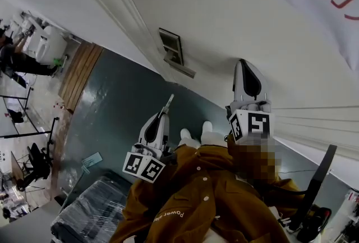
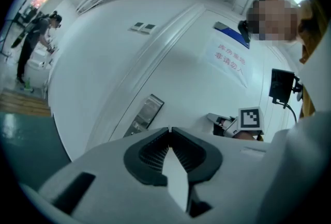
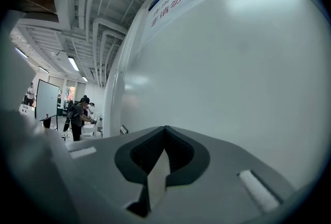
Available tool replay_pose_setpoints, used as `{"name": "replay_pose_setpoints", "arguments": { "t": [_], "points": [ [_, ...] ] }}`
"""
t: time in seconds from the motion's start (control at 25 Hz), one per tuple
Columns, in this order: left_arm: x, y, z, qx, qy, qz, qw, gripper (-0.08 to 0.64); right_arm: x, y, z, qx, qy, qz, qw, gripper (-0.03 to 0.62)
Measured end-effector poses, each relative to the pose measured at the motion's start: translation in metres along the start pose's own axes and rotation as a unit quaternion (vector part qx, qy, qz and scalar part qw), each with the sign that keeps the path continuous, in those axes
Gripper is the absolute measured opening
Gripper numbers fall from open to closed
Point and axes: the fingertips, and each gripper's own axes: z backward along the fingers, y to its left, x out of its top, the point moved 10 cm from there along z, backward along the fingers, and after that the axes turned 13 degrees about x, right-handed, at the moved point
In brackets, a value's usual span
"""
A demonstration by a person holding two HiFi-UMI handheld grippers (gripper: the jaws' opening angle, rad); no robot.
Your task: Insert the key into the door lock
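while its jaws are pressed almost flat together, the left gripper (image 1: 164,115) pinches a thin silver metal key (image 1: 169,102) at its very tips. the key sticks straight out in front like a little stick. in the left gripper view only a tiny sliver of it shows where the jaws meet.

the key's long side runs the same way the gripper points, level and toward the big white door (image 1: 224,23). ahead of the key tip is the grey metal lock plate (image 1: 170,45), a long box shape set in the door, with a grey handle (image 1: 180,66) just beside it. the key tip is near them but not touching, and bare door shows between.

in the left gripper view the plate sits a bit up and to the left of the jaw tips. so i think the key has to go forward and a little that way to meet the hole. the hole itself is too small to see.

the right gripper (image 1: 243,63) is closed too, with nothing in it. it is held up by the door, off to the right, and is farther from the plate than the left one. so the left gripper looks like the one for this job.
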Motion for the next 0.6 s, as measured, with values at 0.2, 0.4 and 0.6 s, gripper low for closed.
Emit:
{"name": "replay_pose_setpoints", "arguments": {
  "t": [0.2,0.4,0.6],
  "points": [
    [-0.029,0.058,-0.033,0.033,0.024,0.132,0.9905,0.025,0.002,0.002,0.002,-0.003,0.005,-0.002,1.000,0.006],
    [-0.060,0.092,-0.067,0.065,0.047,0.302,0.9501,0.025,0.003,0.003,0.002,0.000,0.008,-0.002,1.000,0.006],
    [-0.080,0.110,-0.117,0.010,0.053,0.348,0.9359,0.025,0.001,0.005,0.002,-0.005,0.011,-0.002,1.000,0.006]
  ]
}}
